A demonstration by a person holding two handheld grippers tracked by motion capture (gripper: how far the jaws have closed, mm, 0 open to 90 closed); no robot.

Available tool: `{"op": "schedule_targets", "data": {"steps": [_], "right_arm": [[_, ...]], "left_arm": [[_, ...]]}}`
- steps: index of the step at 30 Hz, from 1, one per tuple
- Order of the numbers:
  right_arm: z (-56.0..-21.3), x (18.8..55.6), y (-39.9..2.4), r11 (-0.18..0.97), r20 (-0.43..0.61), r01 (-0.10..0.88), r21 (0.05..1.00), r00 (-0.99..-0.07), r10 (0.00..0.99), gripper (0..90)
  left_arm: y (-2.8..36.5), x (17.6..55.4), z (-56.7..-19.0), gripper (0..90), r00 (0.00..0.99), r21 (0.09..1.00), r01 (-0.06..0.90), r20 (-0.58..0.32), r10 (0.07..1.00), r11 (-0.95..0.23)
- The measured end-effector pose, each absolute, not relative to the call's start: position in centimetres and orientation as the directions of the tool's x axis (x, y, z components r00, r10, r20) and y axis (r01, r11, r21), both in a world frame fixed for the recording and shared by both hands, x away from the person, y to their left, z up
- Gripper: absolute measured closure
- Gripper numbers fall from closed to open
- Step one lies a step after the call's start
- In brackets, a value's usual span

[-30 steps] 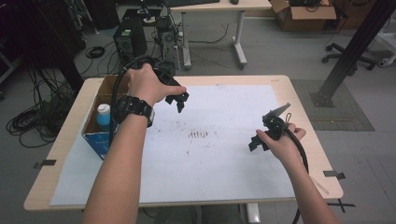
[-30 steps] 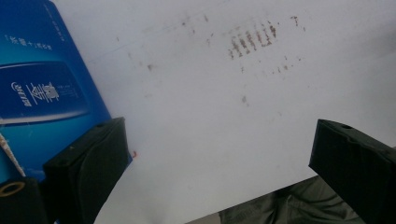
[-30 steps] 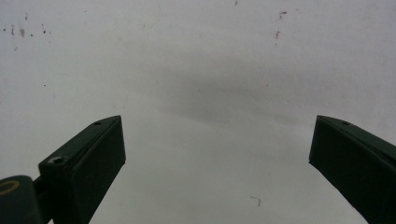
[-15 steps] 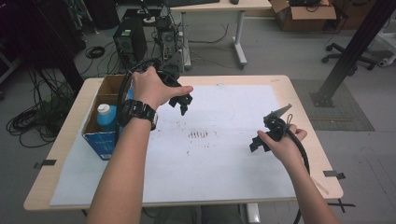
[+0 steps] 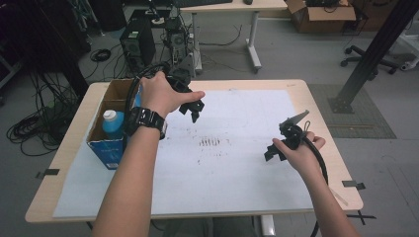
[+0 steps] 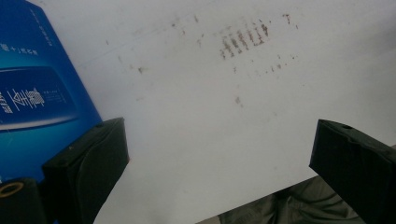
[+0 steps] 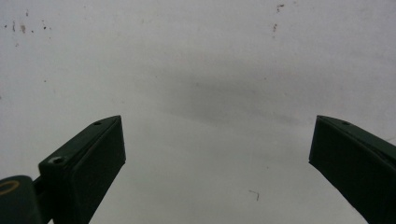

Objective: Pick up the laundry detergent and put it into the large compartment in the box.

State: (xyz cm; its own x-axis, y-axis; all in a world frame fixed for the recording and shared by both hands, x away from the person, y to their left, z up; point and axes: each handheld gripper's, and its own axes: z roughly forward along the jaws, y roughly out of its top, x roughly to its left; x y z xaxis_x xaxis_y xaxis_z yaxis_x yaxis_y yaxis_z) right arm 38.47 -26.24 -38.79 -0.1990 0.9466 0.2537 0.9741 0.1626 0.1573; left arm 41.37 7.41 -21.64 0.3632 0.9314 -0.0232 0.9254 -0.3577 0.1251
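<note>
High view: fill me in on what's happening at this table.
A person holds a gripper in each hand over a white sheet that covers the table. The left gripper hangs open and empty beside a blue box at the table's left side, which holds a blue bottle. The right gripper hovers open and empty over the sheet's right part. Brown smudges mark the middle of the sheet. Nothing is gripped.

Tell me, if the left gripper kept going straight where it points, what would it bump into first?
Probably the white paper on the table. The left gripper is open and aimed down at it, with the blue box off to one side.
</note>
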Motion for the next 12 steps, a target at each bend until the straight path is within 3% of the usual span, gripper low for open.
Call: {"op": "schedule_targets", "data": {"steps": [12], "right_arm": [[-38.67, 38.36, -26.16, 0.160, 0.254, 0.974, 0.162, -0.198, 0.947, 3.9]], "left_arm": [[7.50, 41.30, -21.63, 4.7, 0.367, 0.126, 0.924, -0.019, 0.930, -0.362]]}}
